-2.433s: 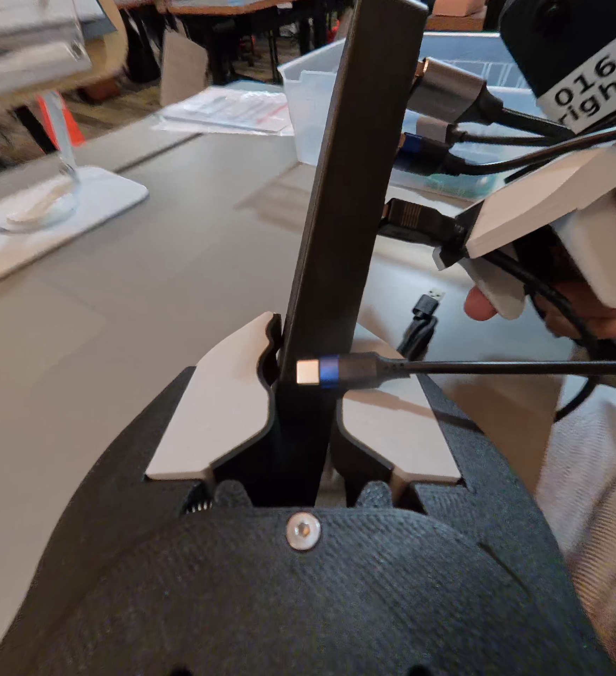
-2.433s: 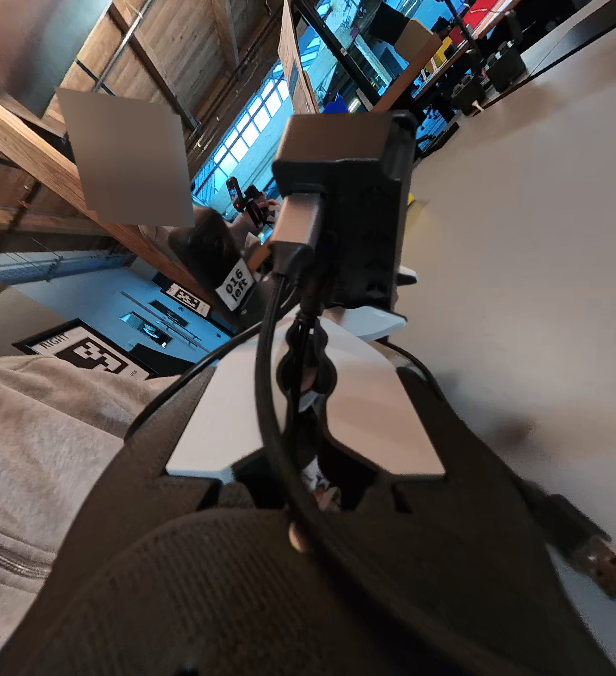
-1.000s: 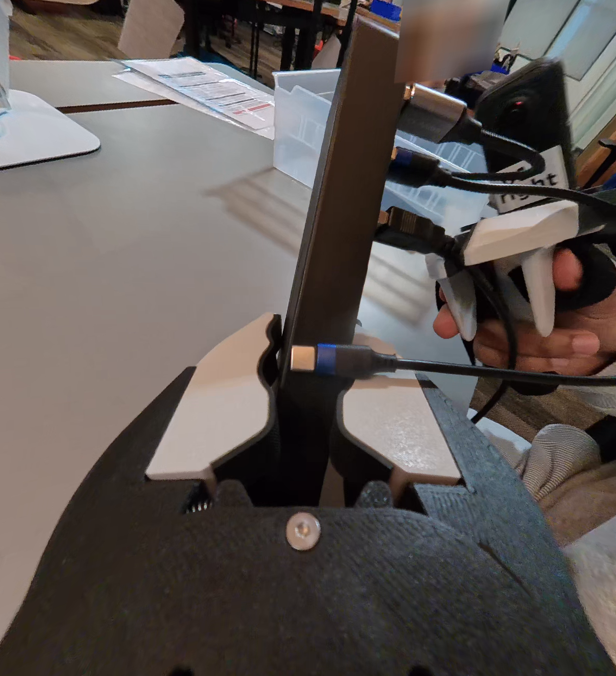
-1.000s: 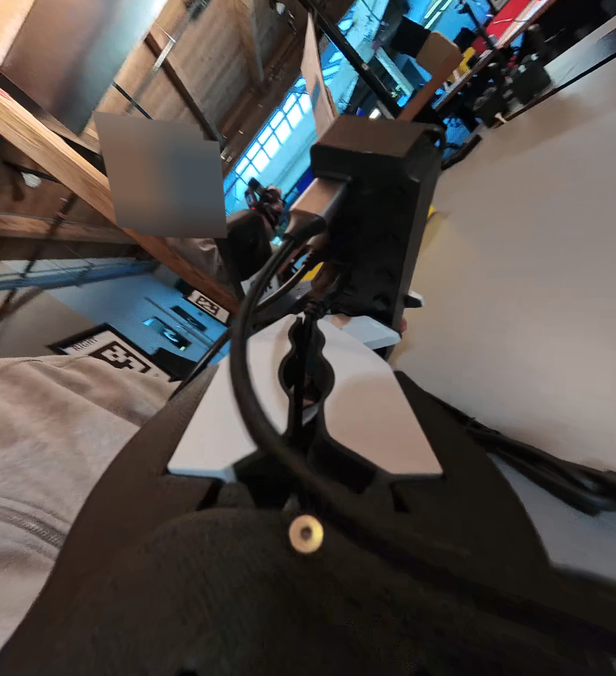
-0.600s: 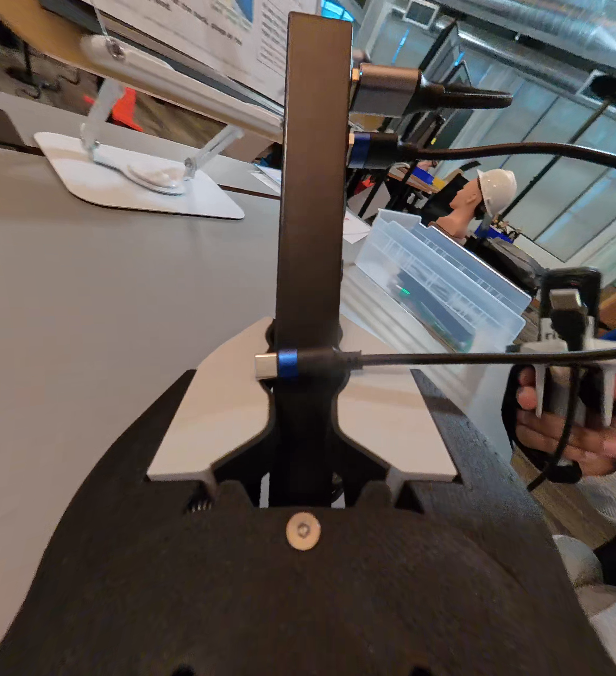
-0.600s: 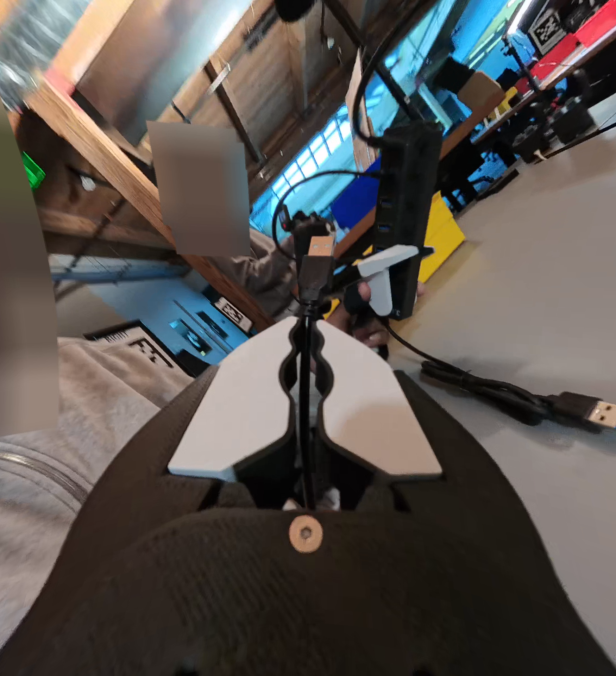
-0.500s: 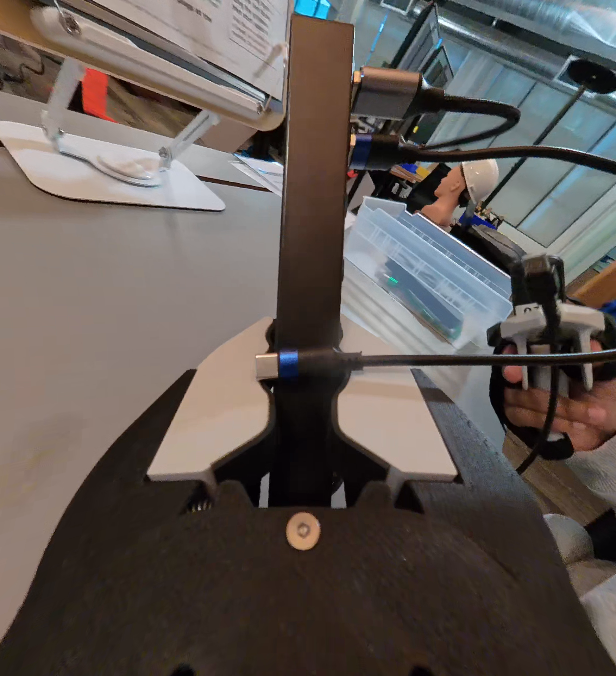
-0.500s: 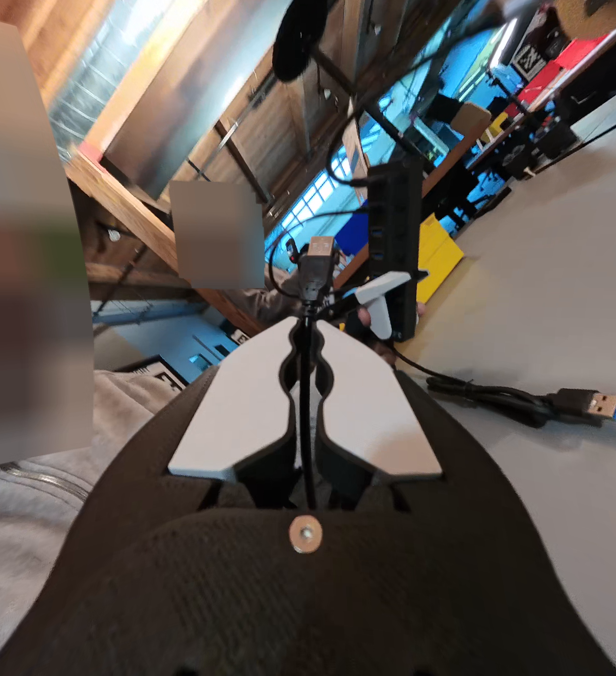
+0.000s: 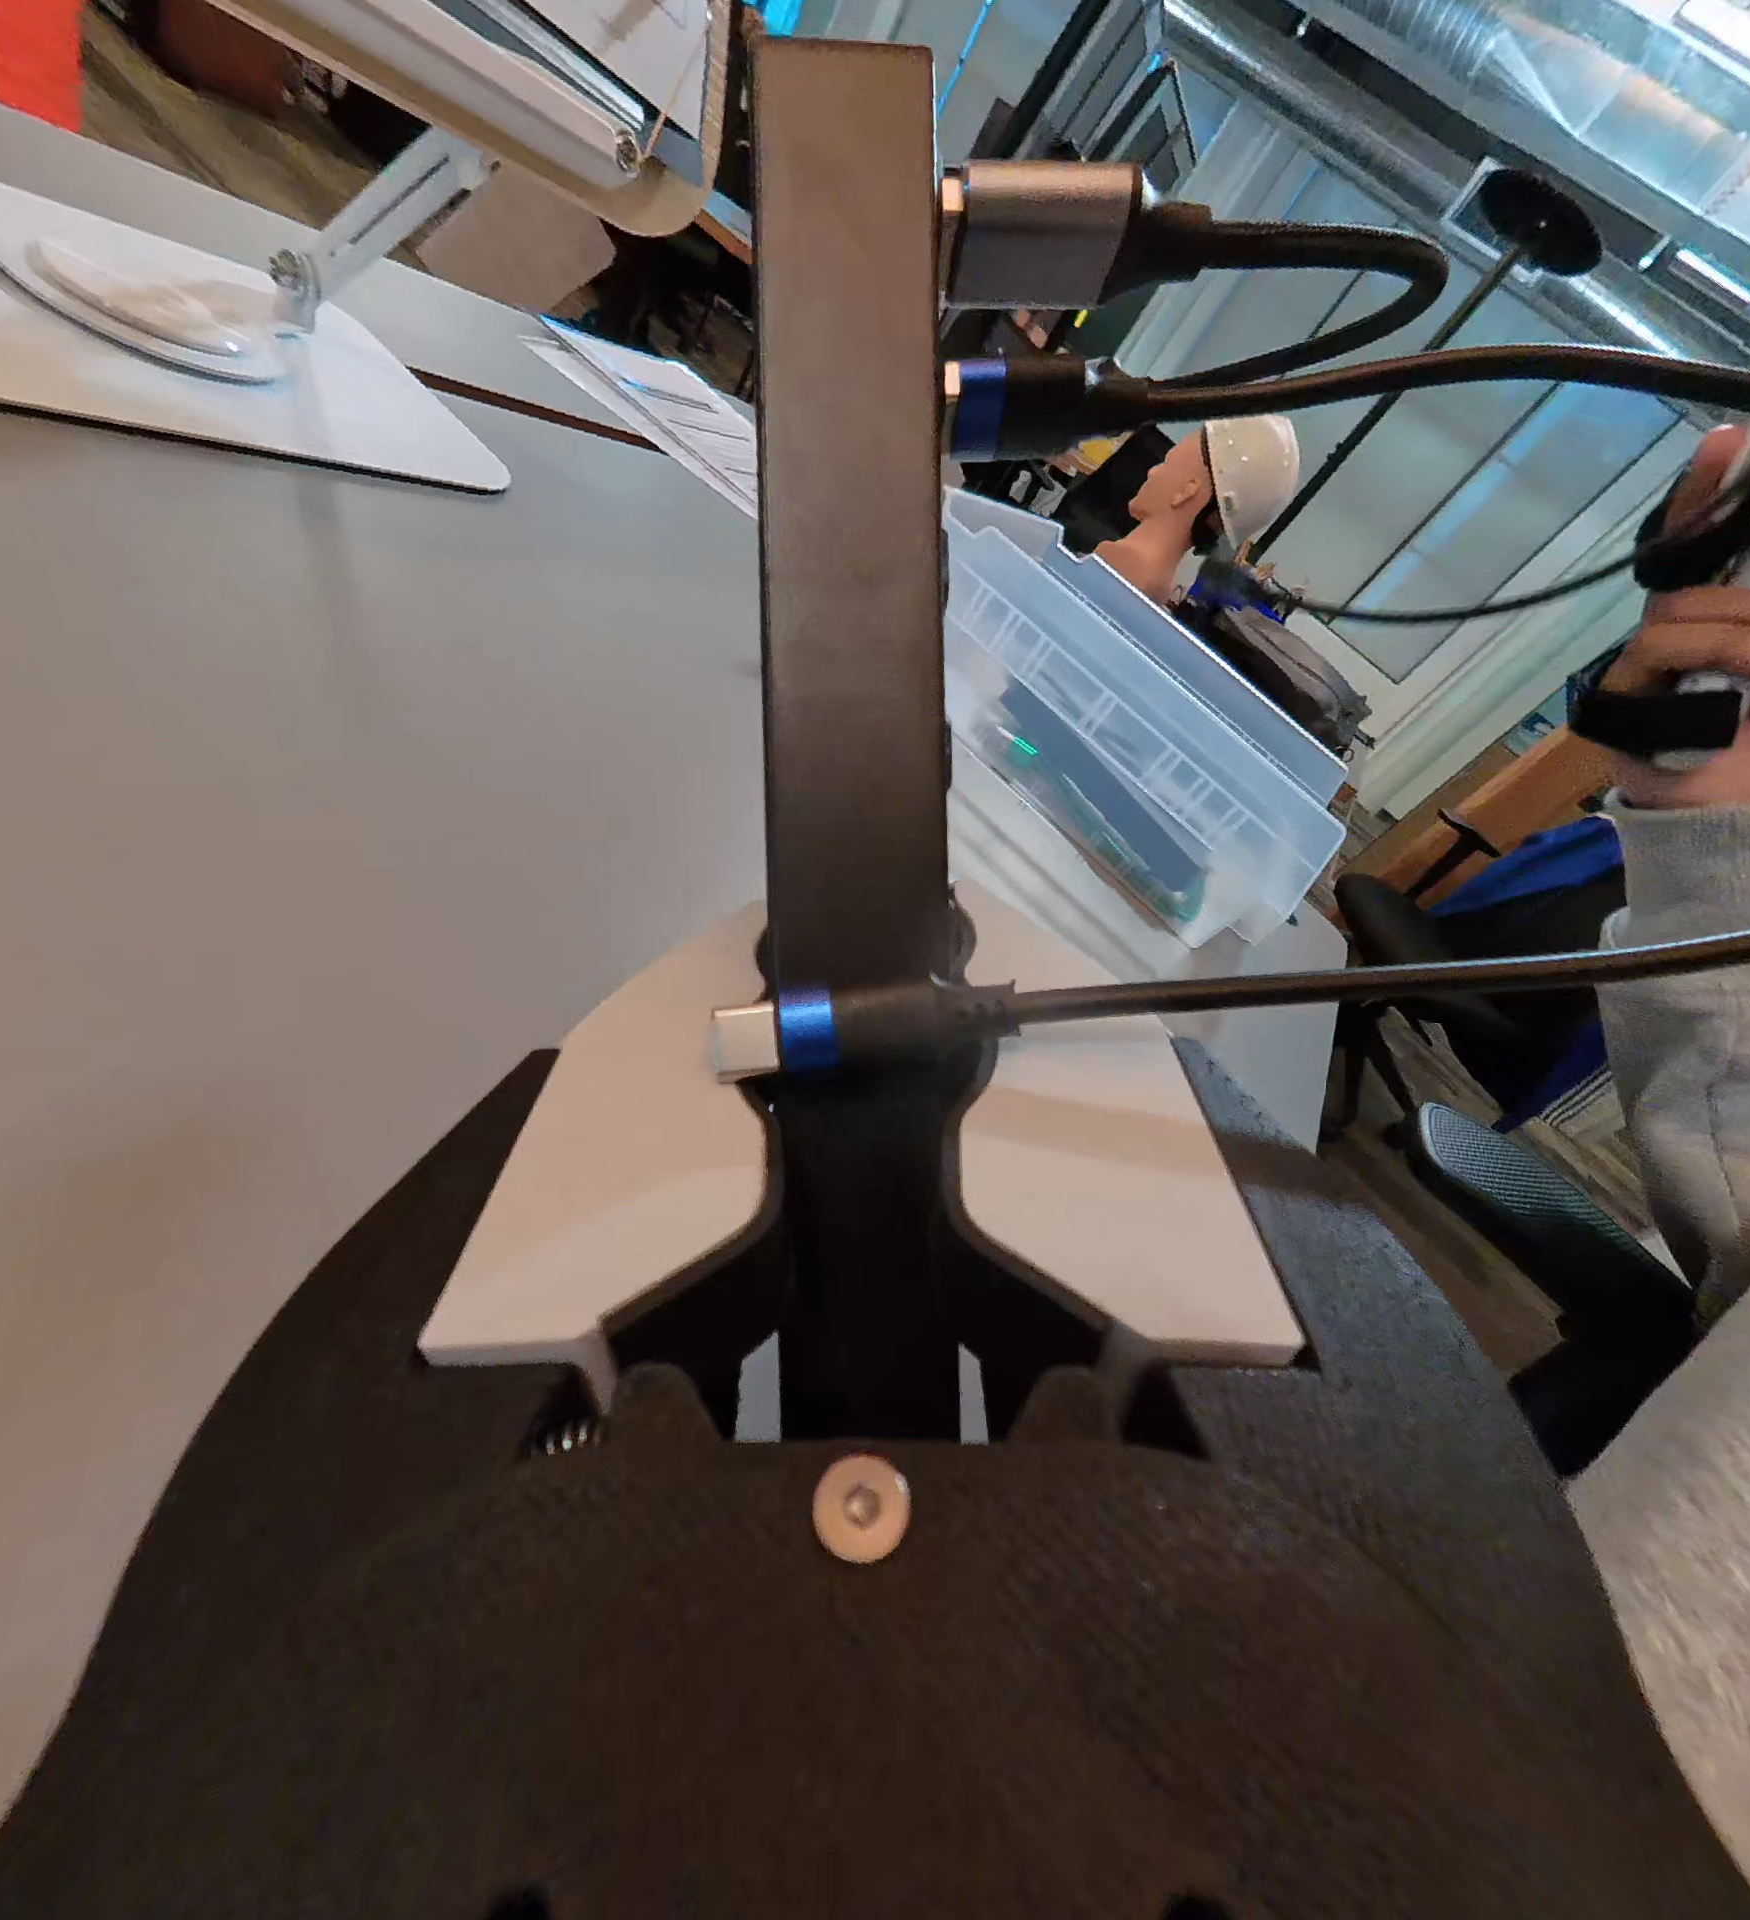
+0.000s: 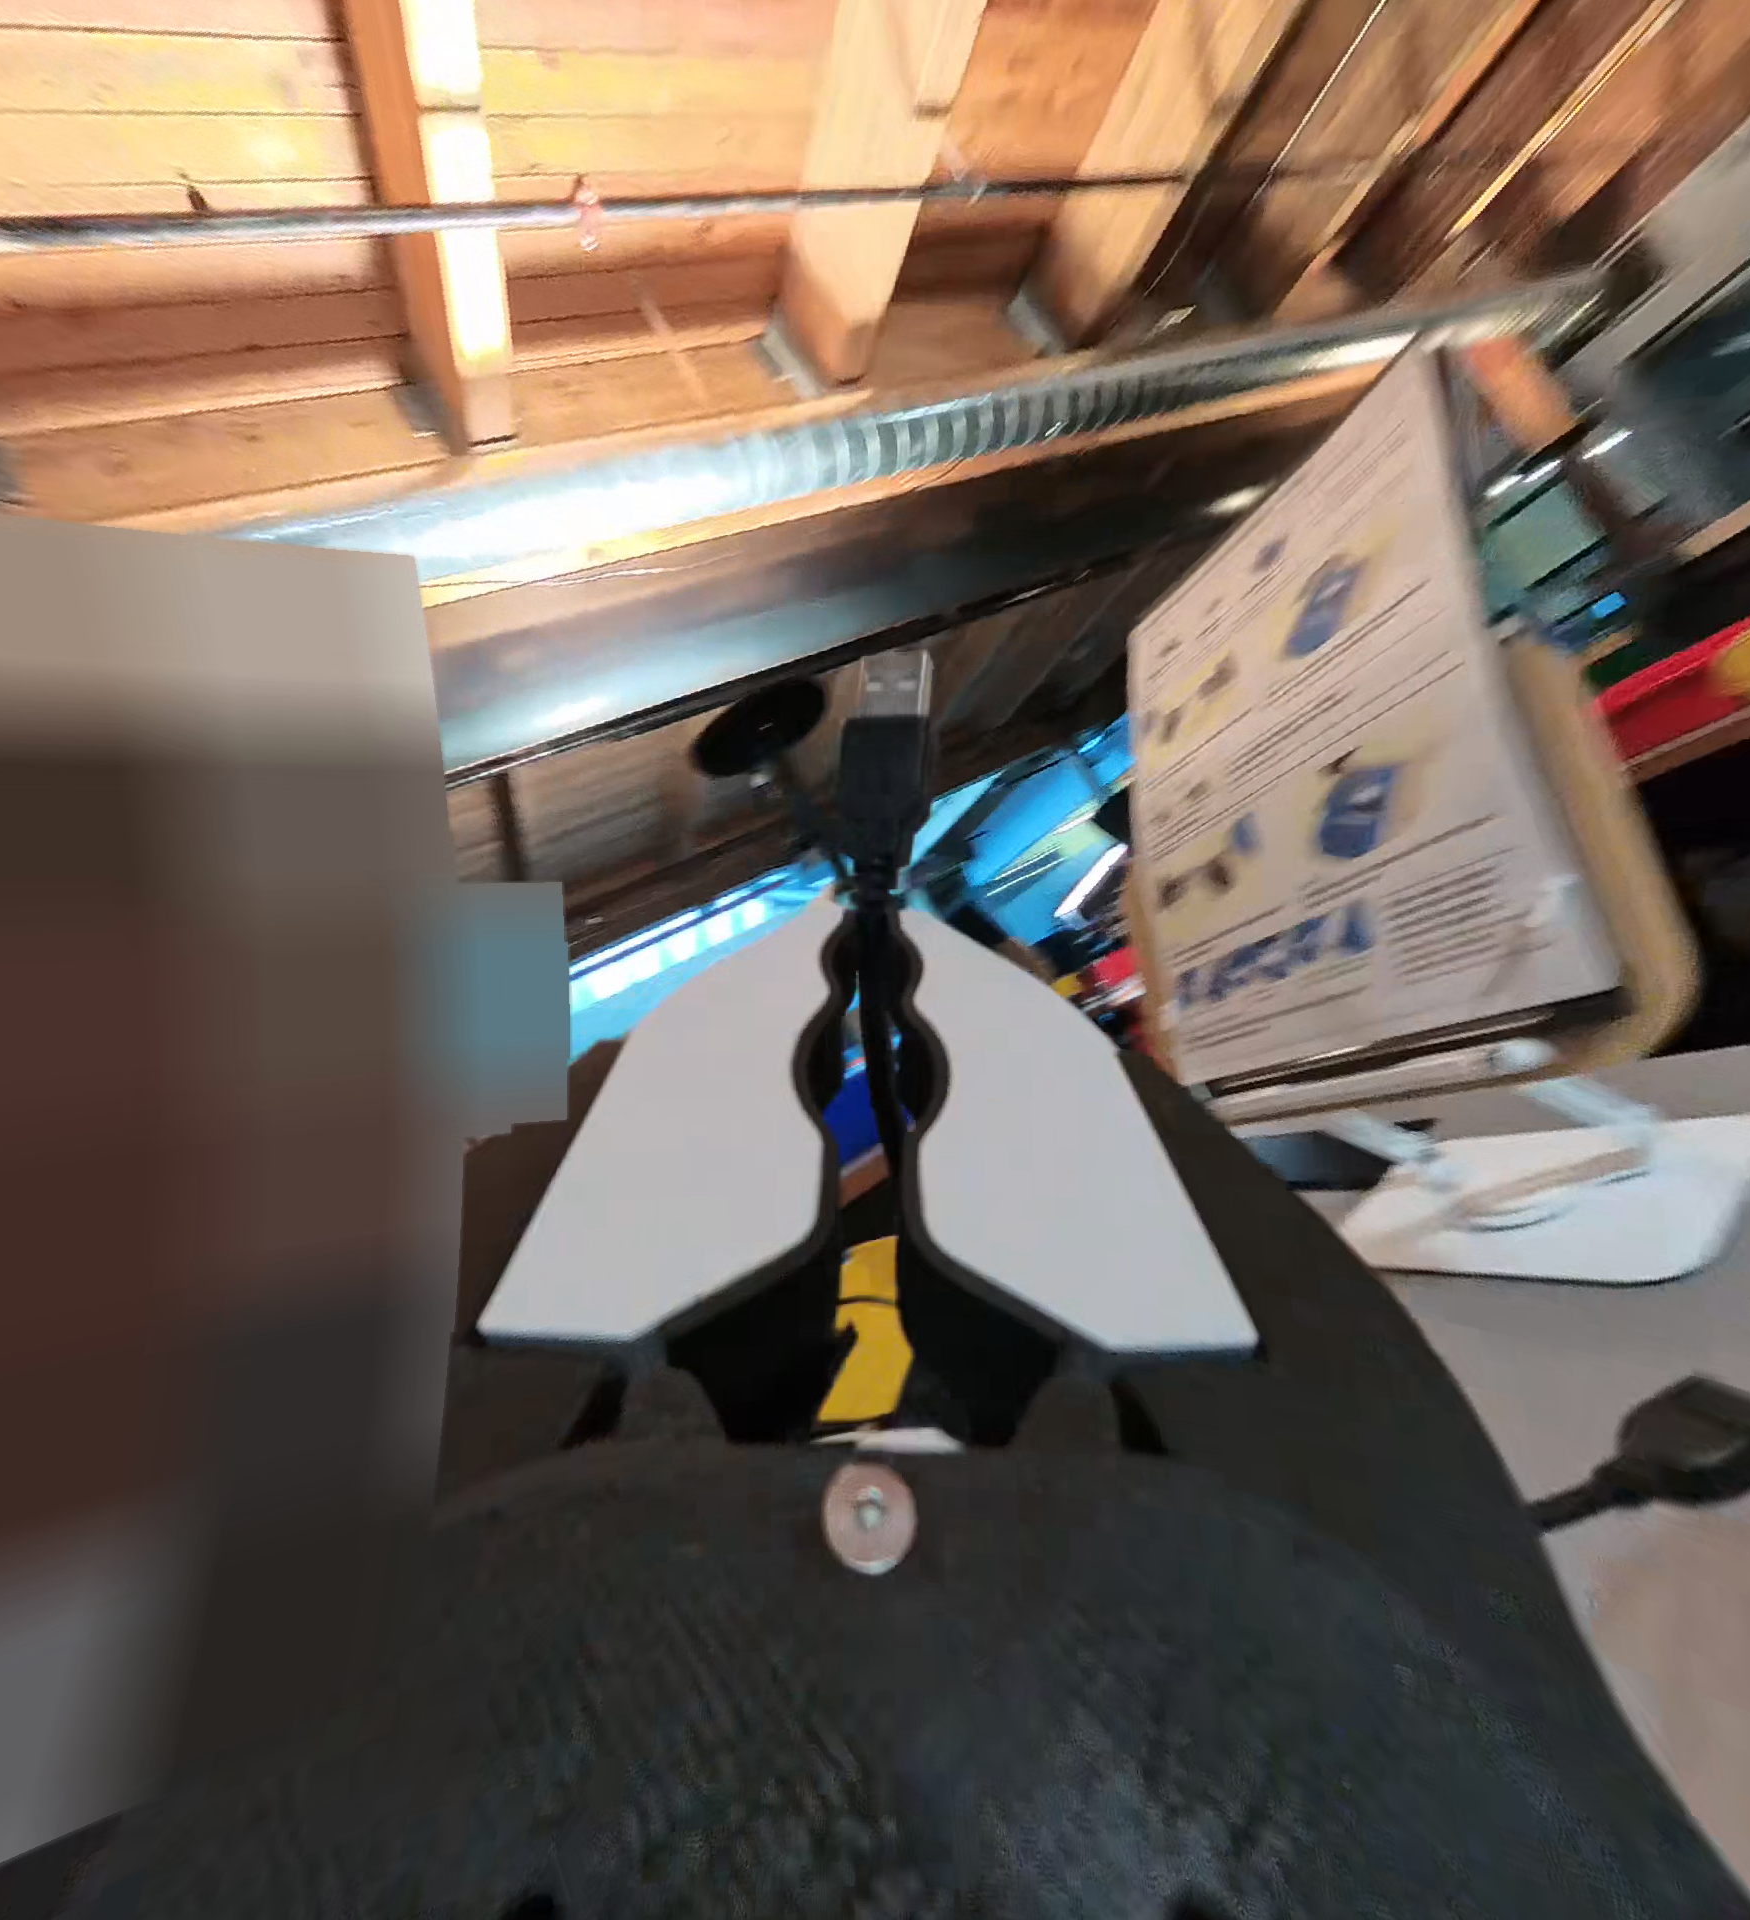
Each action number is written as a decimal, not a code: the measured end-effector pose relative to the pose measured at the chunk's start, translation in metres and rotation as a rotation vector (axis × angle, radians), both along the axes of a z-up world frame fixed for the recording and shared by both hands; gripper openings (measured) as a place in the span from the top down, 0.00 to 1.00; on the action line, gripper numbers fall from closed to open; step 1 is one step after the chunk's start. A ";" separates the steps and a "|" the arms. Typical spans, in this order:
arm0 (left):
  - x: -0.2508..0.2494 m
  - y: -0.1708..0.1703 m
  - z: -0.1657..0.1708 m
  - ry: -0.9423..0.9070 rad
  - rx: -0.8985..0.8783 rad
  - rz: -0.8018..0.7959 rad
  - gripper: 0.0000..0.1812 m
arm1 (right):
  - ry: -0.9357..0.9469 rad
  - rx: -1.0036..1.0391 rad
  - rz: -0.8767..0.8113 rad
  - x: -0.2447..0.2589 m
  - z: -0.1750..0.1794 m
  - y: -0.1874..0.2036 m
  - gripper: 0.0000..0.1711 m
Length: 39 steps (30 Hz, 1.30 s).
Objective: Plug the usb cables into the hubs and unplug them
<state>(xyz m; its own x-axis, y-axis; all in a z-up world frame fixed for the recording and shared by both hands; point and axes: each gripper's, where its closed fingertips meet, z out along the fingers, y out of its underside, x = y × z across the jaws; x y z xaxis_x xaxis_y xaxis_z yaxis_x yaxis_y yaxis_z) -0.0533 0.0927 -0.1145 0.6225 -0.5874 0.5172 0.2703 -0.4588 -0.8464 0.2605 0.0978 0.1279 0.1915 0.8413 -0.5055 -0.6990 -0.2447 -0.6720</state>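
Note:
My left gripper [image 9: 855, 997] is shut on a tall black USB hub [image 9: 845, 499] and holds it upright above the grey table [image 9: 279, 831]. A grey plug [image 9: 1042, 234] and a blue-ringed plug [image 9: 1016, 405] sit in the hub's right side near its top. A loose blue-ringed connector [image 9: 798, 1029] lies across my left fingertips. My right gripper [image 10: 873, 914] is shut on a black USB cable [image 10: 876, 997]; its plug [image 10: 886, 748] sticks up free in the air, away from the hub. The right hand shows blurred at the right edge of the left wrist view [image 9: 1744, 665].
A clear plastic bin [image 9: 1141, 748] stands on the table right of the hub. A white stand [image 9: 227, 364] holding a printed board [image 10: 1370, 810] stands at the back. A black connector [image 10: 1702, 1444] lies on the table at right. A person's grey sleeve [image 9: 1744, 1039] is at right.
My right gripper has pulled the black USB plug out of the hub and swung it up and away to the right. My left gripper has tilted the hub more upright.

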 end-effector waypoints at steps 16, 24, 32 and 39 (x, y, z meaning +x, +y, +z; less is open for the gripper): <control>0.039 -0.020 -0.012 -0.061 -0.130 -0.179 0.84 | -0.265 -0.548 -0.333 0.097 -0.180 0.111 0.91; 0.041 -0.021 -0.017 -0.114 -0.181 -0.191 0.84 | -0.599 -0.573 -0.449 0.093 -0.196 0.110 0.58; 0.043 -0.022 -0.019 -0.134 -0.198 -0.204 0.85 | -0.701 -0.421 -0.629 0.097 -0.153 0.097 0.57; 0.045 -0.022 -0.023 -0.183 -0.237 -0.207 0.85 | -0.693 -0.380 0.031 -0.096 -0.191 0.020 0.73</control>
<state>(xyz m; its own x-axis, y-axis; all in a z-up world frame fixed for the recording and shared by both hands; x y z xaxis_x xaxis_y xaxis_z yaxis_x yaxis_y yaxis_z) -0.0083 0.0710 -0.1372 0.3874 -0.5416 0.7460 0.2884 -0.6974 -0.6561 0.1646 0.1177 -0.0635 0.5475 0.6447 -0.5334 -0.1404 -0.5576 -0.8181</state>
